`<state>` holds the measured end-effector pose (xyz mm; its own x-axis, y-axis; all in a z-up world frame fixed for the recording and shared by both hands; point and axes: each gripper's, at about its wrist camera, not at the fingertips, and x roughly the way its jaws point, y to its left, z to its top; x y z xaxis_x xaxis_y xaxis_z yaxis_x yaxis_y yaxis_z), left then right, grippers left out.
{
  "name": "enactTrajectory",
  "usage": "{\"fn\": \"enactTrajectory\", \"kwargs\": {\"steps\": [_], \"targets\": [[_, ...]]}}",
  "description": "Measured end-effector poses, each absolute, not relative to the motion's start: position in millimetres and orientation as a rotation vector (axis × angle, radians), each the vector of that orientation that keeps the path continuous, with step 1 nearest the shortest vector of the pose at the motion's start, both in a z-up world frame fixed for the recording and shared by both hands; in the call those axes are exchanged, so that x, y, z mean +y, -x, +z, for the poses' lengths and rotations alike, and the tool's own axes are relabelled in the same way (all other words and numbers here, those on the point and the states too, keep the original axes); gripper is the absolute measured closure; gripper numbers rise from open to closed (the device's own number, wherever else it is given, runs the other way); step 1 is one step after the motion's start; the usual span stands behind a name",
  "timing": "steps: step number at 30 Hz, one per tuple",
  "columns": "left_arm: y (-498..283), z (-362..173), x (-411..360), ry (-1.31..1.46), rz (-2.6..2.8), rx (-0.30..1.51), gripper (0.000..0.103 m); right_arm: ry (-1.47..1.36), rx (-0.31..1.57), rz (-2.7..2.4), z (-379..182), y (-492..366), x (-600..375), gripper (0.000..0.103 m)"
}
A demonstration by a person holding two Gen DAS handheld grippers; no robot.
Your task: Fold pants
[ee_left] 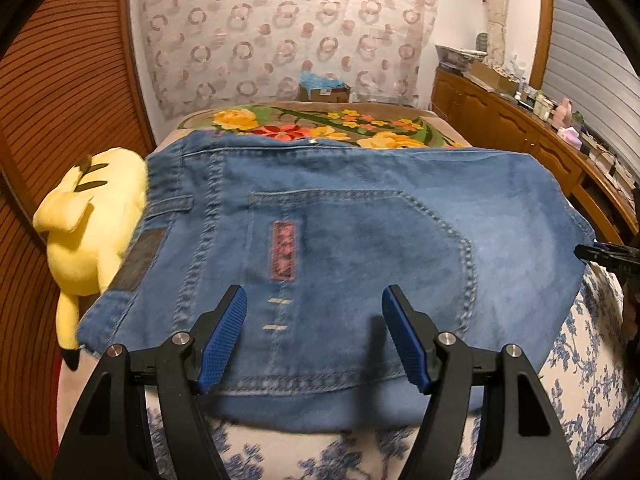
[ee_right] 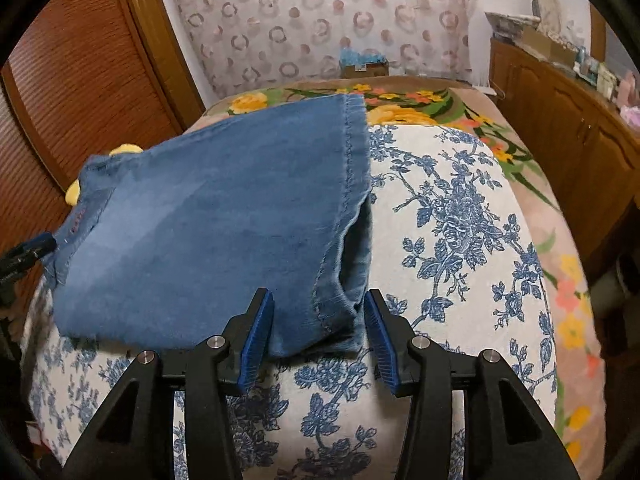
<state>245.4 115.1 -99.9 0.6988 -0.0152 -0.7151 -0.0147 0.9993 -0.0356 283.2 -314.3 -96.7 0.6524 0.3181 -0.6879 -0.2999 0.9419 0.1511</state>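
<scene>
A pair of faded blue denim pants (ee_left: 340, 232), already folded into a thick rectangular bundle, lies across a white bedspread printed with blue flowers (ee_right: 460, 216), its waistband end beside a yellow plush toy (ee_left: 88, 220) and its hem end (ee_right: 352, 184) toward the right. The left gripper (ee_left: 314, 334), blue-padded jaws spread wide and empty, hangs over the back pocket near the bundle's front edge. The right gripper (ee_right: 318, 334), jaws parted and not pressing on the cloth, straddles the lower hem corner, where one layer sags open. Beyond lie a floral blanket (ee_left: 320, 126), a circle-patterned curtain (ee_left: 280, 28) and a wooden sideboard (ee_left: 500, 120). Judging by the layout, the fold looks nearly finished; what seems left is tidying or one more fold. To do it well, each gripper should catch every layer at its corner, lift evenly, and lay hem onto waistband with edges square, smoothing the gaping corner.
</scene>
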Motion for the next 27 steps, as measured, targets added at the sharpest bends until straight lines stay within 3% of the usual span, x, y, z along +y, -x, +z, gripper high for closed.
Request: {"fn": "enactTrajectory", "kwargs": {"steps": [5, 13, 17, 27], "targets": [[-230, -103, 136, 0.066, 0.055, 0.795, 0.032, 0.042, 0.768, 0.333, -98, -276, -304, 0.054], [-199, -103, 198, 0.101, 0.235, 0.775, 0.032, 0.062, 0.745, 0.351, -98, -266, -299, 0.083], [-197, -109, 225, 0.126, 0.299, 0.794, 0.043, 0.044, 0.725, 0.379, -94, -261, -302, 0.084], [-221, -132, 244, 0.158, 0.307, 0.851, 0.043, 0.005, 0.69, 0.393, -97, -248, -315, 0.084]]}}
